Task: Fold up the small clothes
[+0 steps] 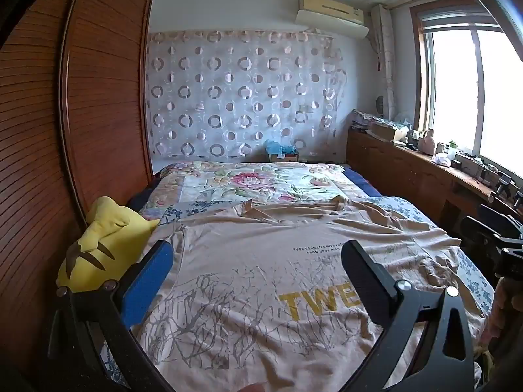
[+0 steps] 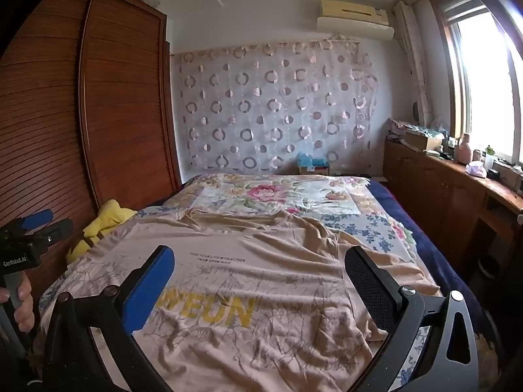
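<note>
— Bedding first: what covers the bed [image 1: 366, 183]?

— Floral patchwork quilt [image 1: 261, 183], smooth cotton with pink blooms, over a dark blue sheet. Beside it stands a tall brown louvred wooden wardrobe [image 1: 98, 104], and a sheer curtain with ring patterns [image 1: 242, 98] hangs on the far wall.

— And the garment?

— Beige cotton T-shirt [image 2: 261, 261] lies spread front-up on the near part of the quilt, wrinkled, its neckline toward the far wall. Grey branch-like printing crosses it, with yellow block letters, "TWE" readable in the left view, and small dark lines starting "FUSE YOUR LIFE".

— Anything softer nearby?

— Yellow plush toy with brown stripes [image 1: 98, 248] at the shirt's left edge, against the wardrobe.

— The grippers?

— Left gripper [image 1: 258, 271] and right gripper [image 2: 261, 281] both hover above the shirt, jaws spread wide, one blue pad and one black, nothing between them. The left handle reads "GenRoboT.AI", roughly.
</note>
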Demonstrator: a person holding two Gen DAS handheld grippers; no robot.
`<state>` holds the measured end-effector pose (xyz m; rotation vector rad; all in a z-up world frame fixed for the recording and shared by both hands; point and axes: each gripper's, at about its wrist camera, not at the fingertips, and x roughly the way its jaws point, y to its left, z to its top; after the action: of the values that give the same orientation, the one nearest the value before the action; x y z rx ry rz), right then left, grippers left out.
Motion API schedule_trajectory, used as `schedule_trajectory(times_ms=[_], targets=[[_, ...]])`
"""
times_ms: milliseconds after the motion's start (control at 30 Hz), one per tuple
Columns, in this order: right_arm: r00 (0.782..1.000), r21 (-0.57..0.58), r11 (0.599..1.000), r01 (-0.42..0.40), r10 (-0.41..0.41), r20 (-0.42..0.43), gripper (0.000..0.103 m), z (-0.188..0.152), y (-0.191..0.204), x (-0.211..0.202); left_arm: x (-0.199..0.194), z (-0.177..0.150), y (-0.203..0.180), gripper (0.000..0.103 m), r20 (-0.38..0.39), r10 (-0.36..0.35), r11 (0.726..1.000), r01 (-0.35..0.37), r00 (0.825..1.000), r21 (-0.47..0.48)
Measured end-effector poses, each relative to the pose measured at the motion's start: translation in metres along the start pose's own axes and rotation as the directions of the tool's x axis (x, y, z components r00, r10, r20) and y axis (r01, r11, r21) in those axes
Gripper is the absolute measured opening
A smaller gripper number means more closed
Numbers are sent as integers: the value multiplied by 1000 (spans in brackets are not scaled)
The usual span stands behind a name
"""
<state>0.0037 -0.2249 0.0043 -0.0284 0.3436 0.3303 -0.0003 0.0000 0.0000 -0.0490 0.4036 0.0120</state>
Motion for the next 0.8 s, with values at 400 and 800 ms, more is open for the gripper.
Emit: schedule_trajectory(times_ms=[400, 800], targets=[[1000, 12, 1000, 0, 0, 9, 103, 0, 5, -5, 1, 0, -1, 103, -4, 5, 1000, -5, 1000, 13], [1000, 12, 1000, -8, 8, 2, 103, 0, 1, 2, -7, 8, -7, 103, 4, 2, 1000, -2, 1000, 14]])
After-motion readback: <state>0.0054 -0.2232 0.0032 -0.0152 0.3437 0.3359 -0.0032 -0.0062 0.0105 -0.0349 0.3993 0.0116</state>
